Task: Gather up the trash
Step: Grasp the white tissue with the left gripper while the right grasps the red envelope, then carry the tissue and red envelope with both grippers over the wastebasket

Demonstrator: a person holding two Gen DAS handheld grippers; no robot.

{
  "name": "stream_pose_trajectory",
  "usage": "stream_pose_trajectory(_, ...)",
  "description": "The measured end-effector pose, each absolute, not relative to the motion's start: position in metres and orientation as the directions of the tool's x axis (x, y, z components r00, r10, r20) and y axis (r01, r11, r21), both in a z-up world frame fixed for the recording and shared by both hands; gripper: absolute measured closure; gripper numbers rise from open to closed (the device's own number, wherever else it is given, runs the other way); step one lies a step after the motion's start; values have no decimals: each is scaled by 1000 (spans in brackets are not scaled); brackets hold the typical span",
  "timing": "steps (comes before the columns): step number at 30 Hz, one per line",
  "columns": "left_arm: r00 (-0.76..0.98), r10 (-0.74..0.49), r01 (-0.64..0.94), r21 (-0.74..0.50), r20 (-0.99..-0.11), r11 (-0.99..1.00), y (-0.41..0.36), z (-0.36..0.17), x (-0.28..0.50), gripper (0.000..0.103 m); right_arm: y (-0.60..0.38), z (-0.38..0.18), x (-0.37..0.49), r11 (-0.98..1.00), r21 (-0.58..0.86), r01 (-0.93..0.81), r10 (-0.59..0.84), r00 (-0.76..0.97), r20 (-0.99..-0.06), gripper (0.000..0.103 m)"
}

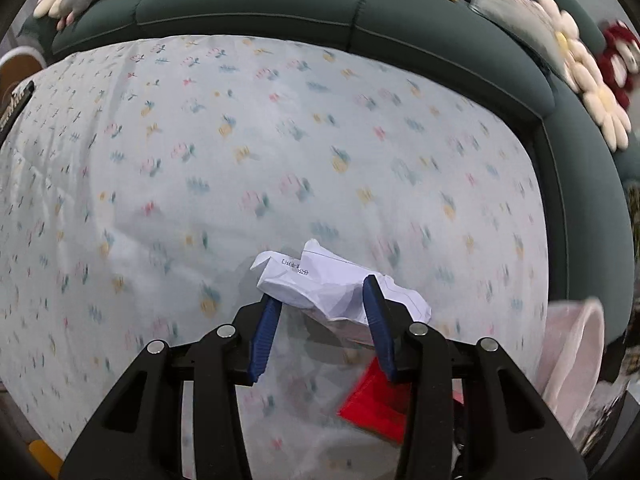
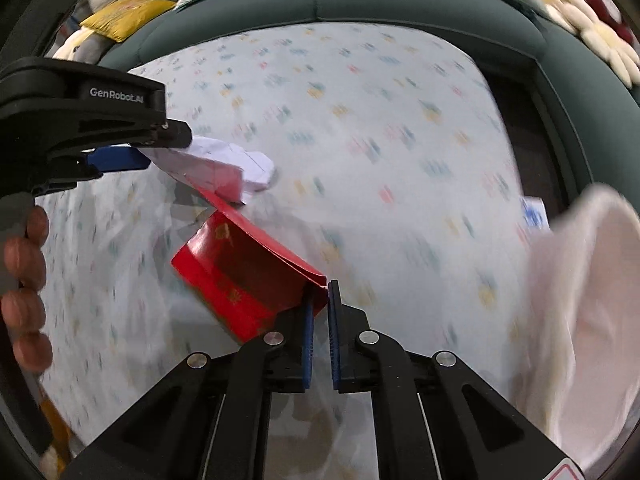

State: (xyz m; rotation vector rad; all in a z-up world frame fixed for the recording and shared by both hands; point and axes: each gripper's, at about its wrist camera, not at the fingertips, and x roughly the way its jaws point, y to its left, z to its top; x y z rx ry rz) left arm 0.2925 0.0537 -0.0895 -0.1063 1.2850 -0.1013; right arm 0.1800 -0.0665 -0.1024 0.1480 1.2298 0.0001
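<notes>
We see both hands working above a bed (image 1: 280, 128) covered by a pale sheet printed with small flowers, ringed by a dark green padded frame (image 1: 248, 12) on which yellow cushions (image 2: 124, 14) and flower-shaped pillows (image 1: 588, 80) lie. Our left hand-held gripper (image 1: 320, 300) is closed on a crumpled white paper (image 1: 332, 284) with printed lines, its blue pads pressing the wad from both sides and lifting it clear of the sheet. Seen from the right wrist, that same paper (image 2: 224, 168) juts from the left hand-held gripper (image 2: 160, 152), with the fingers of the person's hand (image 2: 28, 288) wrapped on the handle. Our right hand-held gripper (image 2: 319, 292) is nearly closed, pinching one corner of a folded red card packet (image 2: 240, 272) with gold print; the packet hangs off to the left of the pads, its upper edge just beneath the white paper. A translucent pinkish bag (image 2: 588, 300) shows at the right edge, beside the right hand-held gripper. A small white and blue item (image 2: 534, 214) lies near the bed's right side; we cannot tell what it is.
</notes>
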Motion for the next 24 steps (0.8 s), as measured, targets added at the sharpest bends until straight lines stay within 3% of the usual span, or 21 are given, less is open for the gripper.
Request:
stream_pose_trajectory(12, 283, -156, 167, -112, -946, 980, 21, -73, 185, 73, -127, -80, 67, 956, 112, 272, 4, 369, -930, 102)
stream_pose_trajectory(24, 327, -202, 279, -111, -923, 954, -16, -40, 124, 85, -160, -47, 33, 936, 140, 324, -21, 447, -894, 102)
